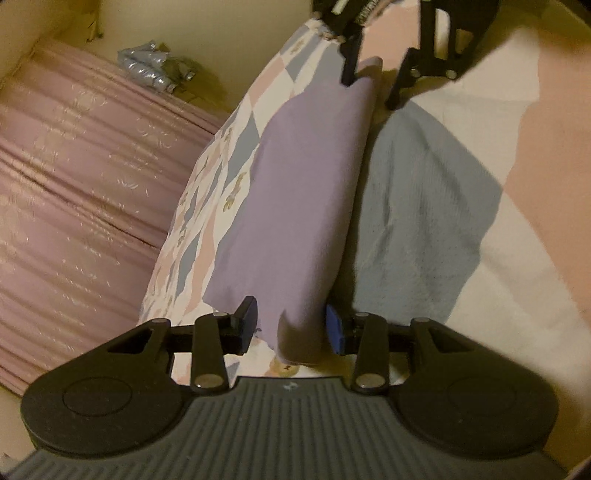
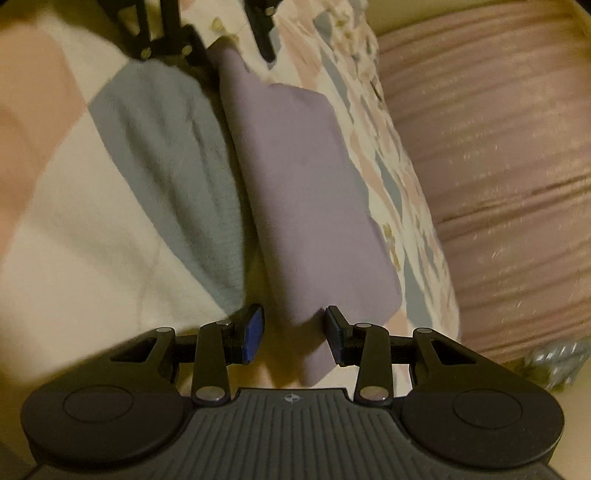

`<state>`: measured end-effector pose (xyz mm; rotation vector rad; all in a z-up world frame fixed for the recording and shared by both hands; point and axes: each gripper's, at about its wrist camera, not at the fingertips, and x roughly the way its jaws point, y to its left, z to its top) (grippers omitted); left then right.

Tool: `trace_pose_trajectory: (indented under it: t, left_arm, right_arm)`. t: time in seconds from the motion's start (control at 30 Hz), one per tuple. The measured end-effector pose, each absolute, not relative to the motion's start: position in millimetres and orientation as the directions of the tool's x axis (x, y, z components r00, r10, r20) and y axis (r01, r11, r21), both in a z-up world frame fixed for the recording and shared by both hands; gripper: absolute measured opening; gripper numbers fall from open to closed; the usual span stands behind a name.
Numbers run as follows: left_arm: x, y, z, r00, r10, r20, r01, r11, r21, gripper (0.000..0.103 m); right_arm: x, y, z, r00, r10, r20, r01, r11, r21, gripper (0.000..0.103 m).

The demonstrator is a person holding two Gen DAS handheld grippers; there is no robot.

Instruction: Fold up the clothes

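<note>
A folded lilac cloth lies lengthwise on the patchwork bed cover, between my two grippers, which face each other. My left gripper is open and straddles one short end; the cloth sits against its right pad, with a gap at its left finger. My right gripper is open around the opposite end, where the cloth touches the right pad only. A dark shadow runs along one long edge of the cloth.
A pink ribbed fabric fills the space beside the bed. A silvery crumpled bundle lies by the pale wall. The cover spreads wide in blue, white and pink patches on the other side.
</note>
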<state>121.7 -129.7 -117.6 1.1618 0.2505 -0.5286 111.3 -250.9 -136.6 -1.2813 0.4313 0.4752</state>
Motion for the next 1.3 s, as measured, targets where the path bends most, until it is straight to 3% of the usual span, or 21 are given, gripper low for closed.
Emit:
trace_pose_trajectory:
  t: [0.17,0.3,0.37,0.6,0.87,1.3]
  left_arm:
    - [127.8,-137.2,-125.8,0.874,-0.254,-0.413,0.473,0.254,0.844,0.033]
    - [139.5,-146.0,-131.0,0.867,-0.239,-0.438,0.490,0.246,0.836,0.006]
    - [144.1,-147.3,-126.1,0.853,-0.237,-0.466,0.519,0.282,0.807,0.006]
    - [126.7,-120.8,-93.5,0.858,-0.258,-0.445,0.513,0.363,0.778,0.004]
    - [96.0,-108.6,-113.6,0.824,-0.245,-0.511,0.567,0.348,0.747,0.005]
    - [80.7,-95.9,-80.0,0.800,-0.260,-0.540,0.582,0.555,0.595,0.007]
  right_arm:
    - [116.6,-251.0,-135.8,0.847,0.087,-0.525,-0.530,0.222,-0.819,0.036]
    - [111.6,-247.8,-127.7,0.844,0.094,-0.528,-0.532,0.262,-0.805,0.015]
    - [109.1,-246.1,-123.6,0.843,0.098,-0.529,-0.533,0.282,-0.798,0.008]
    - [99.1,-240.0,-111.4,0.837,0.111,-0.536,-0.538,0.344,-0.769,0.007]
    - [74.1,-232.8,-128.3,0.800,0.089,-0.593,-0.584,0.343,-0.736,0.010]
    - [36.7,-238.7,-98.1,0.774,0.106,-0.625,-0.577,0.527,-0.625,0.017]
